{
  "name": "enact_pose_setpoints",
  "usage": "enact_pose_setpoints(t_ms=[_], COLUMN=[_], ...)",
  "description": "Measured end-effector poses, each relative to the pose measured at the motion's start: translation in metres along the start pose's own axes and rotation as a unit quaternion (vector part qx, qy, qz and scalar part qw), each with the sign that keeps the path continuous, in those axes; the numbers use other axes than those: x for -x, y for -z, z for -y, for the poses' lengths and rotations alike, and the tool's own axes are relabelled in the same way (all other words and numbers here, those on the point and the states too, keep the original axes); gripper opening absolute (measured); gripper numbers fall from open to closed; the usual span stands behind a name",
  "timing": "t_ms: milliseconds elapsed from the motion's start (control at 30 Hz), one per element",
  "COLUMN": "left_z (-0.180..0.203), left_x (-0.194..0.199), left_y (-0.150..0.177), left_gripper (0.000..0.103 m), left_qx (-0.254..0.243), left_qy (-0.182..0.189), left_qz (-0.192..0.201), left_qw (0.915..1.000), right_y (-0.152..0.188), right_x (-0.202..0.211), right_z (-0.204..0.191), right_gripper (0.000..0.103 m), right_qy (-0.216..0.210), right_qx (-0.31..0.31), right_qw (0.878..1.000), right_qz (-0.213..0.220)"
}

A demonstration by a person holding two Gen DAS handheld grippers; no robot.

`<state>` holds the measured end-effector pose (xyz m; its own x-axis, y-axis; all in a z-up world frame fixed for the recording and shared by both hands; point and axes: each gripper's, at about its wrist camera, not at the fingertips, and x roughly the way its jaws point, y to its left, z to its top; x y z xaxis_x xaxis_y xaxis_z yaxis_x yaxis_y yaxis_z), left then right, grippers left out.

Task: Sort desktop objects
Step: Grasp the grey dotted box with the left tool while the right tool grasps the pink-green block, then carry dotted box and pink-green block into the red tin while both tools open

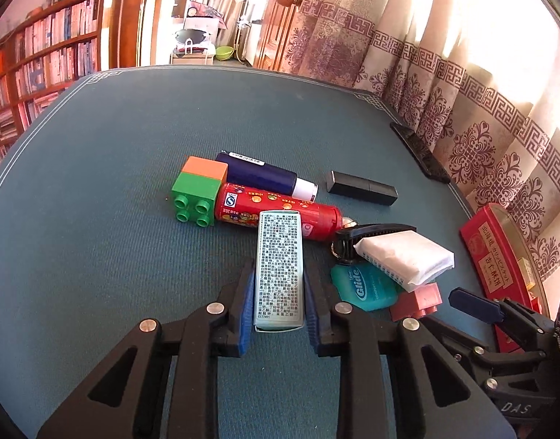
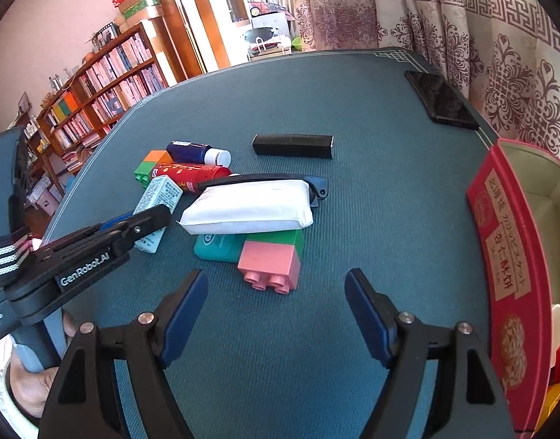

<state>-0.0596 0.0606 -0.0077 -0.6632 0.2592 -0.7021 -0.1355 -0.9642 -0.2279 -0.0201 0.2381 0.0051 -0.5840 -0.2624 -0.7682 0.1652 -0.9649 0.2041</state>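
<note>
On the blue table mat [image 1: 97,168], a green-and-orange block [image 1: 197,192] lies furthest left, with a dark blue bottle [image 1: 261,175] and a red tube [image 1: 280,212] lying side by side just right of it, their caps pointing right. The left gripper [image 1: 279,285] has its jaws clamped on the sides of a pale printed box [image 1: 279,270], whose long axis runs straight along the fingers, its far end reaching the red tube. Right of it lie a teal floss case [image 1: 364,287], a white tissue pack [image 1: 404,256] resting on a black clip [image 1: 371,232], and a pink block [image 2: 271,261]. Beyond them a black bar [image 1: 360,187] lies crosswise. The right gripper [image 2: 276,292] hovers with jaws wide apart, holding nothing, just short of the pink block. A red tin [image 2: 507,256] sits at the far right.
</note>
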Motion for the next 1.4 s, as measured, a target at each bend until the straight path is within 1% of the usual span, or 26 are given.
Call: enact_pose_setpoints(t_ms=[33,133,367,433,467,533,600,733,900,1067,1233,1400], left_z=[0.001,0.002,0.007,0.006,0.006,0.006,0.006,0.006,0.008,0.012,0.017,0.021], left_x=[0.000,0.003,0.002,0.002,0.001,0.001,0.001,0.002,0.005,0.011,0.019,0.026], left_y=[-0.001,-0.001,-0.001,0.000,0.000,0.000,-0.001,-0.002,-0.001,0.003,0.007,0.013], left_gripper=[0.026,0.026,0.026,0.026,0.026,0.026,0.026,0.026,0.026,0.026,0.026,0.026], left_qx=[0.000,-0.003,-0.012,-0.011,-0.010,-0.009,-0.008,-0.008,-0.009,-0.009,-0.012,-0.014], left_qy=[-0.001,-0.005,-0.009,-0.009,-0.009,-0.008,-0.007,-0.007,-0.008,-0.007,-0.004,0.009], left_qz=[0.004,0.010,0.010,0.007,0.006,0.005,0.005,0.005,0.008,0.013,0.020,0.019], left_qw=[1.0000,0.9999,0.9998,0.9999,0.9999,0.9999,0.9999,0.9999,0.9999,0.9998,0.9997,0.9997], right_y=[-0.001,-0.004,-0.010,-0.010,-0.010,-0.009,-0.008,-0.004,0.010,0.026,0.036,0.040], right_x=[-0.001,-0.006,-0.017,-0.021,-0.022,-0.023,-0.021,-0.012,0.005,0.026,0.040,0.056], right_z=[0.000,-0.002,-0.010,-0.009,-0.007,-0.001,0.003,0.006,0.012,0.013,0.015,0.024], right_gripper=[0.075,0.069,0.058,0.050,0.049,0.043,0.042,0.039,0.038,0.035,0.035,0.035], right_qy=[0.000,-0.001,-0.001,-0.001,-0.002,-0.007,-0.010,-0.010,-0.035,-0.050,-0.040,-0.042], right_qx=[-0.001,-0.001,0.002,-0.002,-0.006,-0.020,-0.029,-0.026,-0.039,-0.036,-0.028,-0.039], right_qw=[1.000,1.000,1.000,1.000,1.000,1.000,0.999,1.000,0.999,0.998,0.999,0.998], right_qz=[-0.002,-0.004,-0.010,-0.016,-0.019,-0.021,-0.019,-0.011,-0.012,-0.003,0.008,0.023])
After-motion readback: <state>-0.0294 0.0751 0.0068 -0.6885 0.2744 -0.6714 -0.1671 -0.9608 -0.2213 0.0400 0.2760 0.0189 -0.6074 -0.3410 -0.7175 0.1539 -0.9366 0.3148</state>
